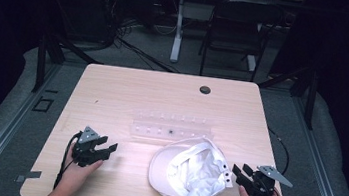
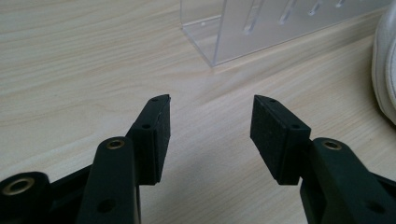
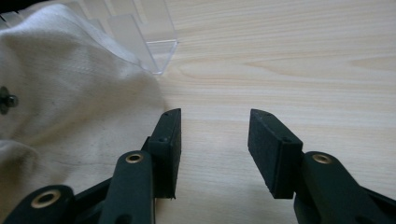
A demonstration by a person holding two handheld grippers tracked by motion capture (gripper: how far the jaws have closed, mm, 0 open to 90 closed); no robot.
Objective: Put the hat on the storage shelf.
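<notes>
A white cap (image 1: 189, 170) lies upside down on the wooden table (image 1: 128, 92), its brim toward the left. A clear plastic rack (image 1: 171, 128) with a row of slots sits just behind it. My left gripper (image 1: 108, 147) rests low on the table to the cap's left, open, with bare wood between its pads (image 2: 161, 126). The rack (image 2: 261, 28) and the cap's edge (image 2: 385, 60) lie ahead of it. My right gripper (image 1: 235, 170) is at the cap's right edge, open and holding nothing. The cap's cloth (image 3: 70, 93) lies beside its left fingertip (image 3: 169, 135).
A round cable hole (image 1: 205, 89) is near the table's far edge. Behind the table stand a dark chair (image 1: 236, 30) and a white desk leg (image 1: 178, 28) with cables on the floor. The rack's corner (image 3: 154, 51) is close to the right gripper.
</notes>
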